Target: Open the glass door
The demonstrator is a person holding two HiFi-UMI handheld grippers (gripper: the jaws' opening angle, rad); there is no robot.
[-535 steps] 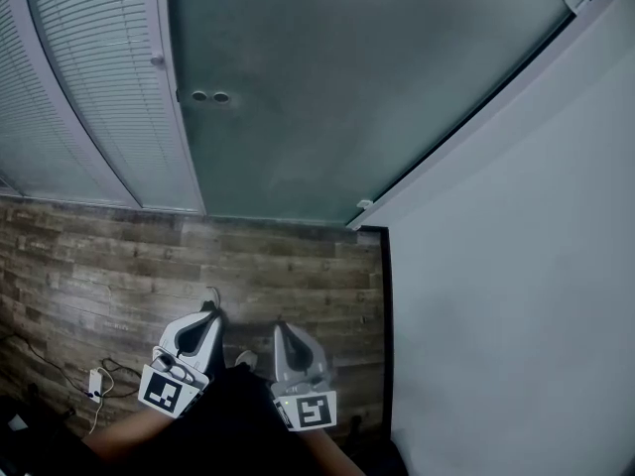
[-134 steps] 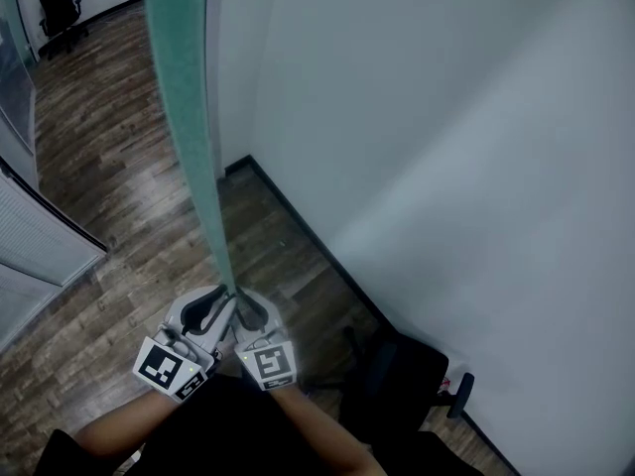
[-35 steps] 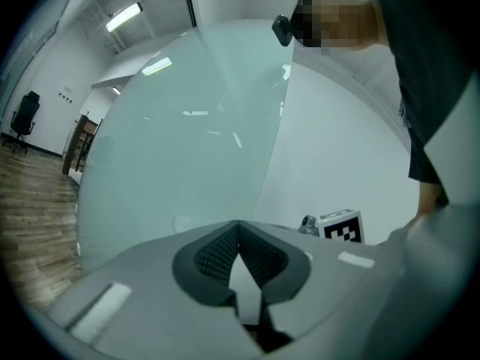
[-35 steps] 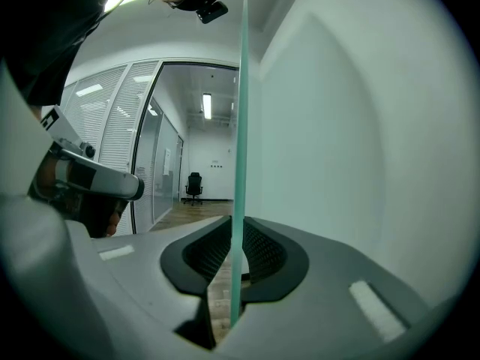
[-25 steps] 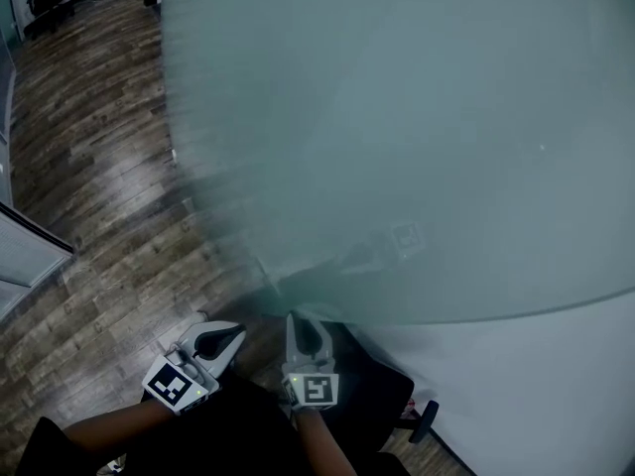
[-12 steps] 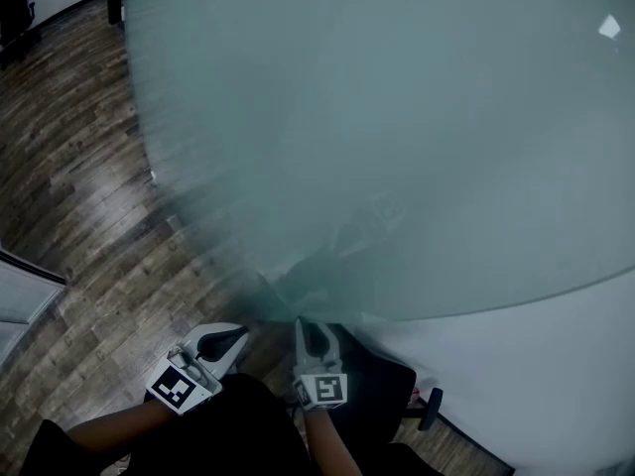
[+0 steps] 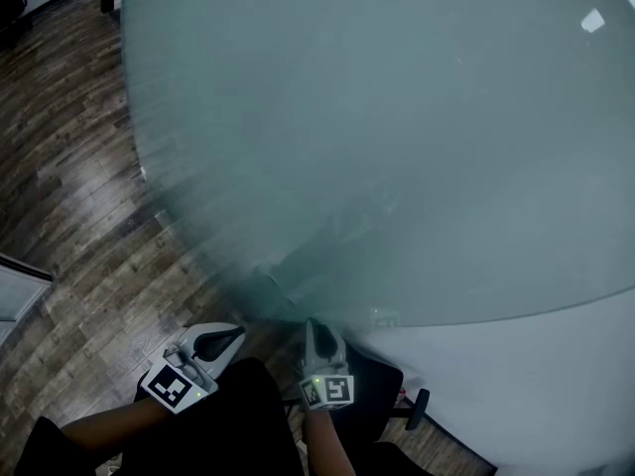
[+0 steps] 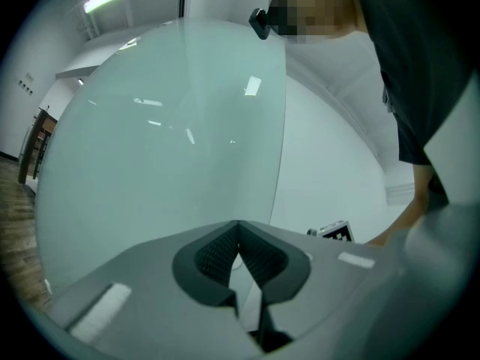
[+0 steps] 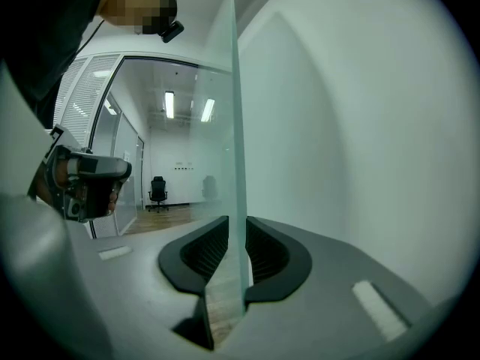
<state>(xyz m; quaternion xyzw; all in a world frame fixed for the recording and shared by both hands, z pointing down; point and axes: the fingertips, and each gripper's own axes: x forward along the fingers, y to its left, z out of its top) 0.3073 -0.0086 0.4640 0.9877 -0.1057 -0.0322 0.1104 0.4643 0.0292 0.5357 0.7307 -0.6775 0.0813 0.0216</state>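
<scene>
The frosted glass door (image 7: pixel 397 147) fills most of the head view, swung out over the floor. Its thin free edge (image 9: pixel 236 126) runs upright between the jaws of my right gripper (image 9: pixel 236 238), which is also visible low in the head view (image 7: pixel 316 323). Those jaws are opening, and the pads still lie against both faces of the glass. My left gripper (image 7: pixel 233 333) hangs to the left of it, apart from the door, pointing level. Its jaws are shut with the tips (image 8: pixel 238 235) meeting and nothing between them. The door's pane (image 8: pixel 165 148) stands ahead of them.
A white wall (image 7: pixel 536 395) runs along the right, close behind the door. Wooden floor (image 7: pixel 69 167) spreads to the left. A black wheeled chair base (image 7: pixel 397 400) sits by my feet. A distant office chair (image 9: pixel 157 190) and a glass partition with blinds (image 9: pixel 82 103) lie beyond.
The door has swung on and its pane covers more of the head view's left. My right gripper has shifted a little to the right with the door's edge. The left gripper stays apart.
</scene>
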